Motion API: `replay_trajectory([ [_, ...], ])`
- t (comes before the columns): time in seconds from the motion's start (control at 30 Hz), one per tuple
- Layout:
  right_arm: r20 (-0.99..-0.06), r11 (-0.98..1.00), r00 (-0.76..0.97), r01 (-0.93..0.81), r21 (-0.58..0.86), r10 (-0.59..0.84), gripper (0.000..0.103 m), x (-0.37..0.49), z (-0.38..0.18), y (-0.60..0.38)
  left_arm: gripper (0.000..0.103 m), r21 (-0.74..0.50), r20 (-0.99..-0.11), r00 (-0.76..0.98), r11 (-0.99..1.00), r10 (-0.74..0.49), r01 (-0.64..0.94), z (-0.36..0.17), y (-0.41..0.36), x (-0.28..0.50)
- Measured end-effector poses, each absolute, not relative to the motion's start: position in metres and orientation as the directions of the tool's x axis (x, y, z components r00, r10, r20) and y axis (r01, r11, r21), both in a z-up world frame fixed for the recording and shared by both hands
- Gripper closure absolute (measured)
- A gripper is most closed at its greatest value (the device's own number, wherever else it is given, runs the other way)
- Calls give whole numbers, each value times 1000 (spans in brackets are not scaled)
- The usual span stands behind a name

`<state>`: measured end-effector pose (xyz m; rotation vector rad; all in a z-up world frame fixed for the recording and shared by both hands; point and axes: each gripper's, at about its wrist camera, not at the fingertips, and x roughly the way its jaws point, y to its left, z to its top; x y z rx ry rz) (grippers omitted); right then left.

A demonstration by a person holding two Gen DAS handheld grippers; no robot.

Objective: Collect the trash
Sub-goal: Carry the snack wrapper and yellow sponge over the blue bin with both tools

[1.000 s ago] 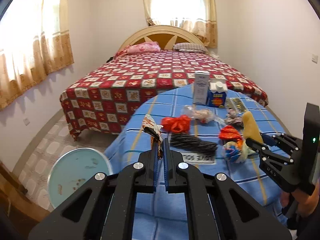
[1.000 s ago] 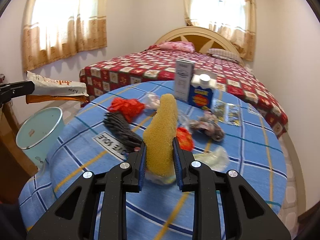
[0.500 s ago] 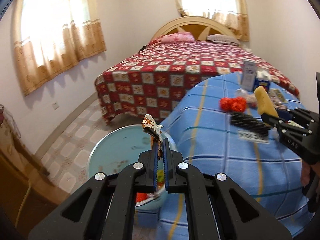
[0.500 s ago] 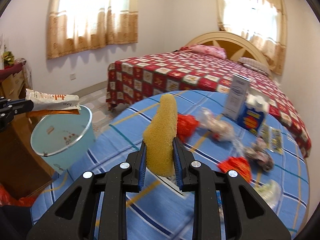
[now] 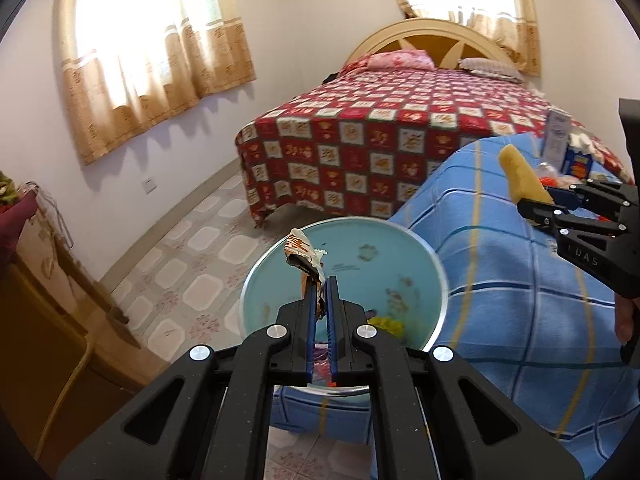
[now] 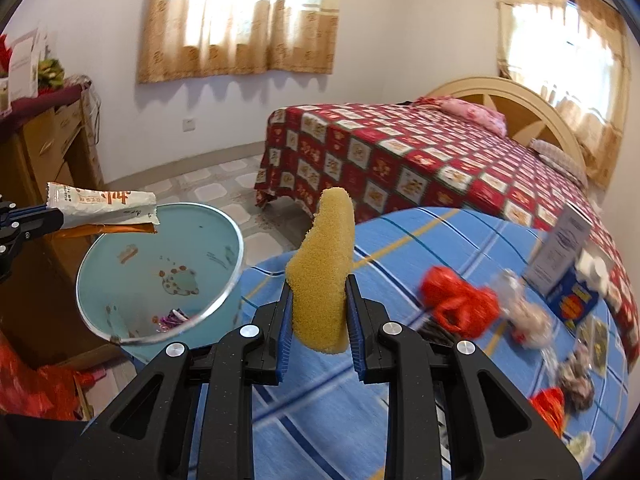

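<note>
Two pieces are mid-carry. Left gripper fingers pinch a wrapper above the bin; right gripper fingers clamp a sponge over the counter edge. Next, likely: spread left fingers, then bring the sponge over the bin.

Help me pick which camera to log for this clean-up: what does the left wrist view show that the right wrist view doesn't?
Only the left wrist view shows the left tool head-on, shut on the snack wrapper, and the right tool from the side. Only the right wrist view shows the red bag clearly, plus the wooden dresser. Both show the light blue bin, yellow sponge, checked tablecloth and bed.
</note>
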<state>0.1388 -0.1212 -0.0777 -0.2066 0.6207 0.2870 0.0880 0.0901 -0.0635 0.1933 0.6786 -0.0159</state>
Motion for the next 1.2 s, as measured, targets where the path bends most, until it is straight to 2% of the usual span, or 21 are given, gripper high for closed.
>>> replay_trajectory([
  [0.47,-648,890,728,-423,-167,224,78,165,-95,-57,99,227,-640,760,973,116,43,-82,108,95],
  [1.2,-663,864,704,-473,-171,255,78,167,-103,-32,98,204,-667,735,979,124,21,-89,118,103],
])
